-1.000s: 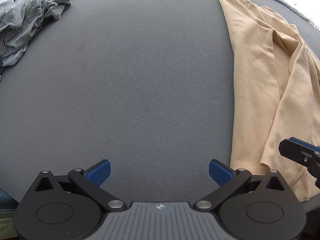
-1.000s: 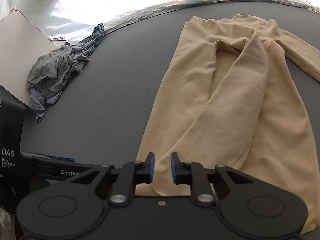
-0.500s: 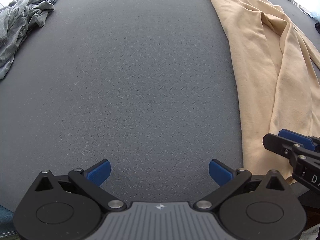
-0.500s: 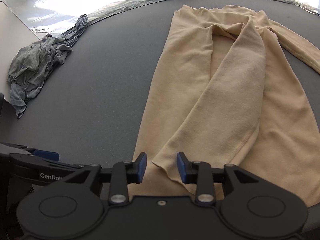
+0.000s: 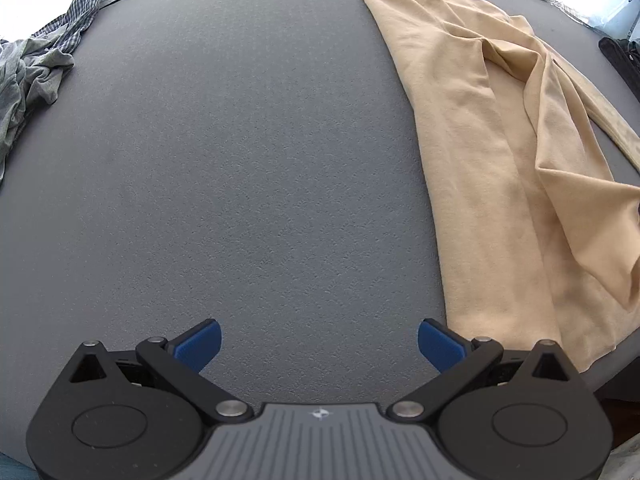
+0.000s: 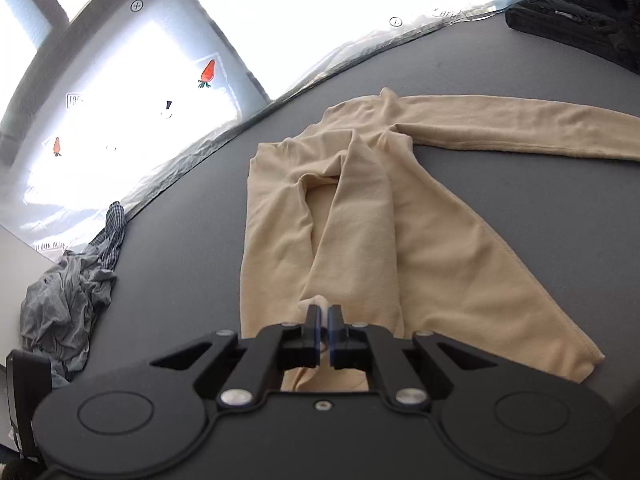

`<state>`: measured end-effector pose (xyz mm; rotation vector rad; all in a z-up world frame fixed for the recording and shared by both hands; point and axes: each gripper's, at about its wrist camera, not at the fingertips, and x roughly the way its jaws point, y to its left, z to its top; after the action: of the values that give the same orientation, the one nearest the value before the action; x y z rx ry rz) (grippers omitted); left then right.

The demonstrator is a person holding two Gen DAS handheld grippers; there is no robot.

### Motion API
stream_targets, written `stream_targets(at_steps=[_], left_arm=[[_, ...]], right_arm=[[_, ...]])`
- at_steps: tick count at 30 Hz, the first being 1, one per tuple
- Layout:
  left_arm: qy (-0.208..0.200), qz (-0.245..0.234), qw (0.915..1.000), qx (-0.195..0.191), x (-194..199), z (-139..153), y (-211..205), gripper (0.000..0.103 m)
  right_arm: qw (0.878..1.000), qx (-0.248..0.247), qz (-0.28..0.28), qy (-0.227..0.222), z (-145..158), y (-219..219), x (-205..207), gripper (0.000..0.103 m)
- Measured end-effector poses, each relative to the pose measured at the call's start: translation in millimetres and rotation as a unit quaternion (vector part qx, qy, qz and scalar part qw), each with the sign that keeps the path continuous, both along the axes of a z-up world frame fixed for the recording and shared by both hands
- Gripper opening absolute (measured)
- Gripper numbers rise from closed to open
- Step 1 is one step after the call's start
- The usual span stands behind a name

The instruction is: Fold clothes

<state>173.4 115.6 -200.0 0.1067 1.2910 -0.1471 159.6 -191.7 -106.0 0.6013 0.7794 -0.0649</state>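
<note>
On the grey bench (image 5: 248, 184) a tan sweater (image 6: 360, 240) lies flat w/ one sleeve out right, right tool (image 6: 323, 320) pinching its folded-in sleeve cuff, left tool (image 5: 318, 344) spread over bare bench; mid-fold, I'd guess—next needs that sleeve laid smooth.

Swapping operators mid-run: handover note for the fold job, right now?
Left hand-held gripper: open, holding nothing, over bare grey table.
Right hand-held gripper: shut on the cuff of the beige top's folded-in sleeve.
Beige top: lies flat; its other sleeve is still spread out to the side.
Done: one sleeve brought over the body.
Left: second sleeve, then fold the body. The crumpled grey pile looks untouched; dark folded stack at the far corner.
</note>
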Motion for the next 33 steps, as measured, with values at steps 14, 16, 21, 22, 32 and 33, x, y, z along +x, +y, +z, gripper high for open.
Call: stream_targets(at_steps=[14, 16, 21, 22, 32, 33], left_arm=[[-0.009, 0.018, 0.9998, 0.002, 25.6, -8.4, -53.6, 0.103], [-0.009, 0.03, 0.9995, 0.003, 27.6, -8.0, -54.3, 0.103], [-0.002, 0.063, 0.998, -0.001, 22.6, -7.6, -47.9, 0.103], [-0.001, 0.068, 0.9977, -0.003, 21.9, -7.8, -46.5, 0.103], [0.01, 0.128, 0.9917, -0.006, 2.8, -10.4, -16.7, 0.103], [0.013, 0.133, 0.991, -0.006, 1.3, -12.0, -13.7, 0.103]], right_arm=[[0.979, 0.057, -0.194, -0.035, 14.3, -164.1, -11.4, 0.004], [0.981, 0.07, -0.175, -0.042, 15.5, -164.8, -5.5, 0.004], [0.987, 0.147, -0.045, -0.055, 16.4, -122.0, 25.3, 0.004], [0.985, 0.167, -0.005, -0.051, 13.7, -106.0, 32.4, 0.004], [0.94, 0.229, 0.227, 0.11, -56.8, 23.0, 42.0, 0.004], [0.936, 0.229, 0.236, 0.123, -62.3, 28.3, 40.4, 0.004]])
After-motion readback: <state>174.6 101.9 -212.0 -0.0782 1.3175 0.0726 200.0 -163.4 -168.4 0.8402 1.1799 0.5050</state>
